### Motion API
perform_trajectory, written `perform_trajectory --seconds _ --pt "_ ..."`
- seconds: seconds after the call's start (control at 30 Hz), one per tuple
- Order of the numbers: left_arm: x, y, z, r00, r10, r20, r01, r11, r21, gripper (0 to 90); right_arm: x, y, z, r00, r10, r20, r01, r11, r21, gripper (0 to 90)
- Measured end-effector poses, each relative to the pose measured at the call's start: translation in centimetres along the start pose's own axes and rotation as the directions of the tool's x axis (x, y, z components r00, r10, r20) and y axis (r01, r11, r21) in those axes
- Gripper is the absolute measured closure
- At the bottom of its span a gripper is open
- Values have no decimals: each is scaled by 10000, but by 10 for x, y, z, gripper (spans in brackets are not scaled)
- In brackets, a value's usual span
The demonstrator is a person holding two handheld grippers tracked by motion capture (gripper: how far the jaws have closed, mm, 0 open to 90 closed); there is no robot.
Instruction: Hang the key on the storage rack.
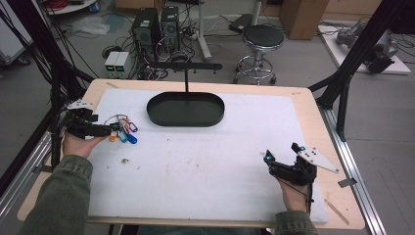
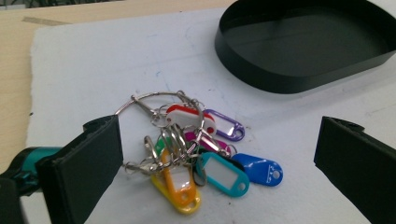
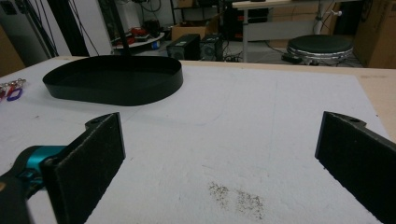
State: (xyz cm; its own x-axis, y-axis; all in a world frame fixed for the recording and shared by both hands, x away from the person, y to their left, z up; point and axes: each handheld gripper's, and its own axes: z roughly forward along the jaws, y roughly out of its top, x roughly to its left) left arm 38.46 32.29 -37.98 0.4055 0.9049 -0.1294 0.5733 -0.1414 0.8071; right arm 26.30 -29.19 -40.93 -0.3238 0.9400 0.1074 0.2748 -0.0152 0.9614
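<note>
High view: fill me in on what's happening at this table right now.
A person sits at a wooden table covered by a white foam mat, with a hand-held gripper in each hand. The left gripper is at a bunch of coloured plastic key tags on a metal ring, lying on the mat; its jaws are spread wide either side and grip nothing yet. The right gripper rests open over bare mat. A black oval metal tray at the far side sits empty.
</note>
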Motion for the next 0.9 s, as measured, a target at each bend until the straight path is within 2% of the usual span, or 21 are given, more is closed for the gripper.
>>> perform_trajectory --seconds 0.17,0.27,0.53,0.8,0.9 --pt "1 9 7 9992 165 376 -183 9987 471 17 0 0 0 10000 22 -15 -22 10000 10 5" --pt "2 17 12 9970 427 645 -485 9946 915 17 0 0 0 10000 40 -17 -40 10000 51 5" --pt "3 33 20 9927 831 869 -956 9839 1512 17 0 0 0 10000 62 0 -62 10000 36 5" --pt "13 35 30 9930 679 970 -854 9781 1896 17 0 0 0 10000 39 -13 -39 10000 -24 4" --pt "17 33 35 9929 570 1043 -787 9729 2176 17 0 0 -1 10000 69 -22 -69 10000 -22 4"
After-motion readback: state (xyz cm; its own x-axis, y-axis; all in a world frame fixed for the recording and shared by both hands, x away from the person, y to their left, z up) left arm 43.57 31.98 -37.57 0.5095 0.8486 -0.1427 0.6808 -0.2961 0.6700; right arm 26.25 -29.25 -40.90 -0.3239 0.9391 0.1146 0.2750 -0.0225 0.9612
